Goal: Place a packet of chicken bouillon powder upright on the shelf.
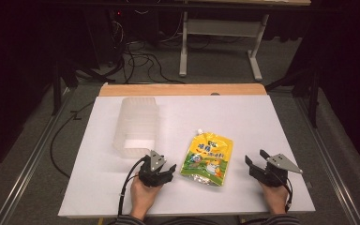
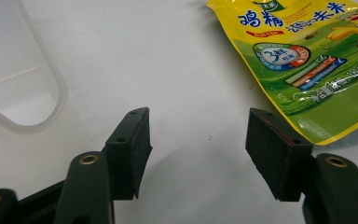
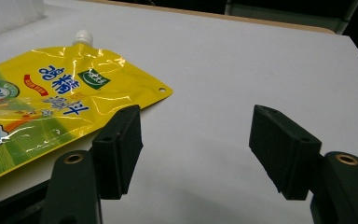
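A yellow and green spouted pouch (image 1: 207, 158) lies flat on the white table (image 1: 243, 122), its white cap pointing away from the person. My left gripper (image 1: 161, 174) rests just left of the pouch, open, with bare table between its jaws (image 2: 198, 149); the pouch (image 2: 307, 60) lies ahead to the right and the container's rim (image 2: 42, 88) to the left. My right gripper (image 1: 257, 161) sits to the right of the pouch, open and empty (image 3: 196, 149), with the pouch (image 3: 51, 102) on its left side.
A clear plastic container (image 1: 136, 125) lies on its side at the table's left middle, its opening toward the person. A wooden strip (image 1: 183, 89) borders the far edge. Cables (image 1: 140, 61) and a desk frame (image 1: 220, 33) stand on the floor beyond.
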A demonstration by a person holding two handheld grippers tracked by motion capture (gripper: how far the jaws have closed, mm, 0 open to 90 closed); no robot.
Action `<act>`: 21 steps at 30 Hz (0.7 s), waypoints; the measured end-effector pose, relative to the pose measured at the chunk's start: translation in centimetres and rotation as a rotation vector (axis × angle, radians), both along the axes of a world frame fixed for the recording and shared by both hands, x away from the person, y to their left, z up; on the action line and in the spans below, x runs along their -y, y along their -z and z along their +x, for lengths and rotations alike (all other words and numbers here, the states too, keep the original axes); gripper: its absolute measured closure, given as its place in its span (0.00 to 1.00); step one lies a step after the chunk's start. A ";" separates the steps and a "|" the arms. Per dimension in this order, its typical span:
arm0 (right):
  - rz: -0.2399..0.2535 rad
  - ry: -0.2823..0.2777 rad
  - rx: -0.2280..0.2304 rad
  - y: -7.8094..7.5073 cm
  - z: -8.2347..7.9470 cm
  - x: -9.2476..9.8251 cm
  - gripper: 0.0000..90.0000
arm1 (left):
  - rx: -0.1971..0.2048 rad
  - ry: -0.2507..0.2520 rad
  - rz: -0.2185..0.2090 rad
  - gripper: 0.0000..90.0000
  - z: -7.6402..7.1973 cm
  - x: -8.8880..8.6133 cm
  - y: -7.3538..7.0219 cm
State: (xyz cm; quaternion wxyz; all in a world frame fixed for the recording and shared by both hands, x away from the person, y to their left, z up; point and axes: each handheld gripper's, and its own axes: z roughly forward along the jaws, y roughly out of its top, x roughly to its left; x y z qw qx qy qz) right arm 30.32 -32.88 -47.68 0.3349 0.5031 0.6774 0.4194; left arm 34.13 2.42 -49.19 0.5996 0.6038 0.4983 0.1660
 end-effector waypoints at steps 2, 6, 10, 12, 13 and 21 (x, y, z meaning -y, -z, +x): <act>0.005 0.005 -0.005 0.0 0.0 0.0 0.39 | 0.002 0.004 -0.008 0.44 -0.1 0.0 0.0; -0.007 0.000 -0.006 0.0 0.1 0.0 0.39 | 0.011 0.012 -0.005 0.43 -0.2 0.1 0.0; -0.009 -0.001 -0.006 0.0 0.1 -0.1 0.38 | 0.013 0.020 0.006 0.43 -0.2 0.1 0.0; -0.007 0.001 -0.007 0.0 0.1 -0.1 0.38 | 0.014 0.021 -0.001 0.43 -0.2 0.1 0.0; -0.009 0.001 -0.005 0.0 0.0 -0.1 0.38 | 0.013 0.018 -0.004 0.43 -0.2 0.1 0.0; -0.012 0.007 -0.001 0.0 0.0 -0.1 0.38 | 0.013 0.018 0.010 0.44 -0.2 0.2 0.0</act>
